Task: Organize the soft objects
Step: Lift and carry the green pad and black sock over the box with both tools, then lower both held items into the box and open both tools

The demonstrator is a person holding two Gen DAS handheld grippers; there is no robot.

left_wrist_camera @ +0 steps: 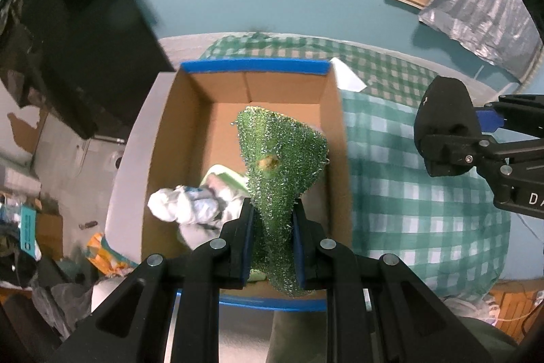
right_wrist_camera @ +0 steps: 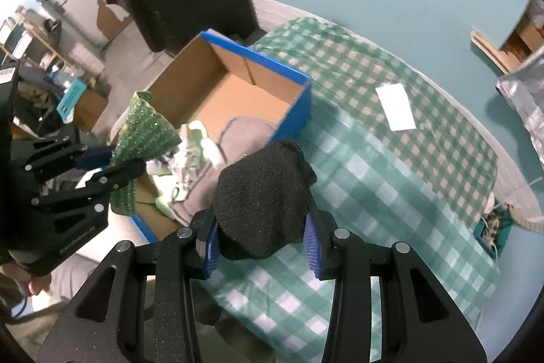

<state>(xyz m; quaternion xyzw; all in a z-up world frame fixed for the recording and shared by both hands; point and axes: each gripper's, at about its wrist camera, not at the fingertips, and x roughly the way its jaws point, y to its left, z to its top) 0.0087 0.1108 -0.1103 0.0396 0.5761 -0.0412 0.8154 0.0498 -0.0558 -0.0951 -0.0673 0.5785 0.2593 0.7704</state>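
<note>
My left gripper [left_wrist_camera: 272, 237] is shut on a green glittery scrubbing cloth [left_wrist_camera: 278, 159] and holds it above the open blue-edged cardboard box [left_wrist_camera: 255, 65]. The box holds a white crumpled cloth [left_wrist_camera: 183, 203], a pale green item [left_wrist_camera: 224, 176] and a grey garment [right_wrist_camera: 238, 138]. My right gripper [right_wrist_camera: 261, 244] is shut on a black knitted cloth [right_wrist_camera: 265, 196], held above the table just right of the box [right_wrist_camera: 295, 111]. The left gripper [right_wrist_camera: 102, 172] with the green cloth [right_wrist_camera: 142, 131] shows at the left in the right wrist view. The right gripper with the black cloth [left_wrist_camera: 442, 125] shows at the right in the left wrist view.
The table carries a green-and-white checked cloth [right_wrist_camera: 391, 176] with a white paper [right_wrist_camera: 396, 106] on it. A dark cabinet [left_wrist_camera: 68, 33] stands left of the box. Cluttered floor items [left_wrist_camera: 40, 233] lie at the left. A silver-wrapped bundle [left_wrist_camera: 482, 5] stands at the far right.
</note>
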